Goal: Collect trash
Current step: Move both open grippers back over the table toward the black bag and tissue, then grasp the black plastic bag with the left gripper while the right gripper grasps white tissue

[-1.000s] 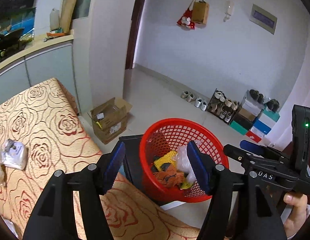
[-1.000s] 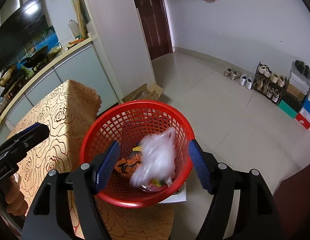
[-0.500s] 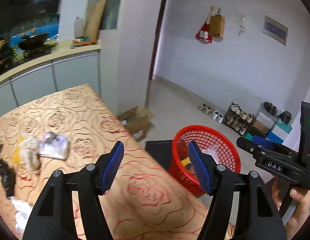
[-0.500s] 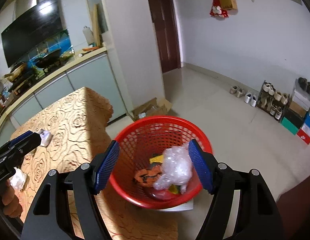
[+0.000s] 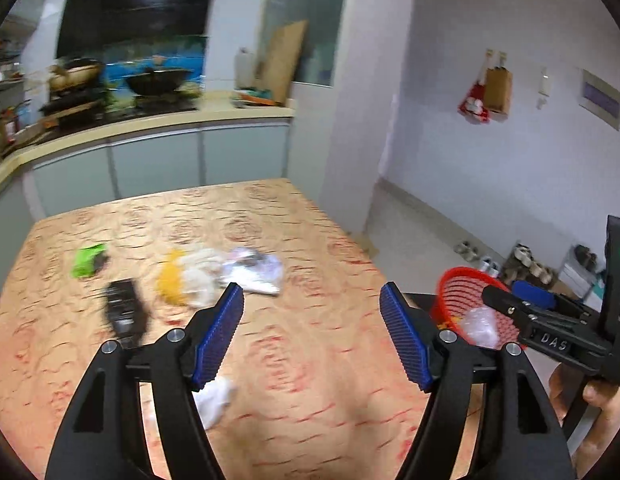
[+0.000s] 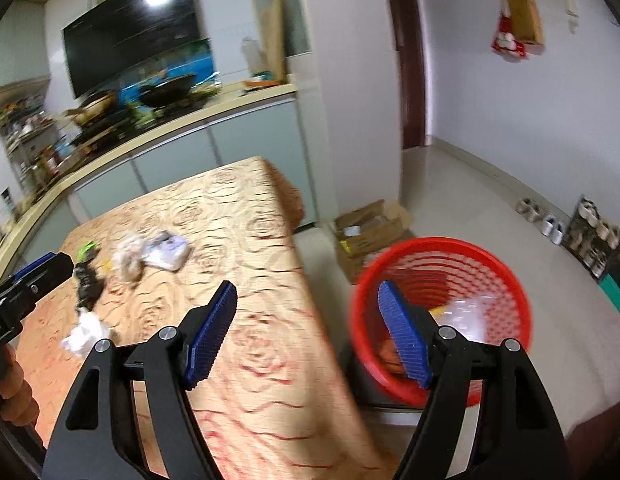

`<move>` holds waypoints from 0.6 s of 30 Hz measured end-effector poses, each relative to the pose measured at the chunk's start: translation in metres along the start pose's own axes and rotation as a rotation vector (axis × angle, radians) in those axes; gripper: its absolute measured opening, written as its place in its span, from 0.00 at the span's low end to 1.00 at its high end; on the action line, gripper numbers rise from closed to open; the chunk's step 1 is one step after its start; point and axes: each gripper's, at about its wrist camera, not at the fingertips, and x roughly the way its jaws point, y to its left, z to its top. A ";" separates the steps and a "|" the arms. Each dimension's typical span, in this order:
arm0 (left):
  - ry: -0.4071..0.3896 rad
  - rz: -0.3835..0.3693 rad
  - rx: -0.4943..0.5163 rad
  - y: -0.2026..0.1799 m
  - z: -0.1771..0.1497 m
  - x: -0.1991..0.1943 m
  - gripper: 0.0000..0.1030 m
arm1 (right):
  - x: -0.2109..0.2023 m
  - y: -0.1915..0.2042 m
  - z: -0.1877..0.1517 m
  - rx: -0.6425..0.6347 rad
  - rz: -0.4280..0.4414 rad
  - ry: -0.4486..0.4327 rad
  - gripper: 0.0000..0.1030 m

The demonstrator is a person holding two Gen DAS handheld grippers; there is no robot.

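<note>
Left gripper (image 5: 312, 334) wide open, empty, over table (image 5: 310, 240); scattered trash (image 5: 214, 272) ahead; red basket (image 5: 466, 304) right, beside right gripper (image 5: 510, 296).

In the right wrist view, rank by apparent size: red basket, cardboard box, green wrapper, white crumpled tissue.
1. red basket, though it sits nearest the camera
2. cardboard box
3. white crumpled tissue
4. green wrapper, smallest, but farthest and blurred

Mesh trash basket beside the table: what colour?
Red plastic mesh basket; clearest in the right wrist view.
</note>
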 end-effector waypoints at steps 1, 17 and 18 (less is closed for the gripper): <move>-0.002 0.015 -0.009 0.009 -0.001 -0.004 0.67 | 0.001 0.007 0.000 -0.010 0.010 0.001 0.70; -0.009 0.226 -0.225 0.149 -0.037 -0.048 0.67 | 0.024 0.098 -0.004 -0.131 0.113 0.051 0.73; 0.000 0.221 -0.233 0.154 -0.038 -0.045 0.67 | 0.025 0.100 -0.005 -0.137 0.117 0.056 0.73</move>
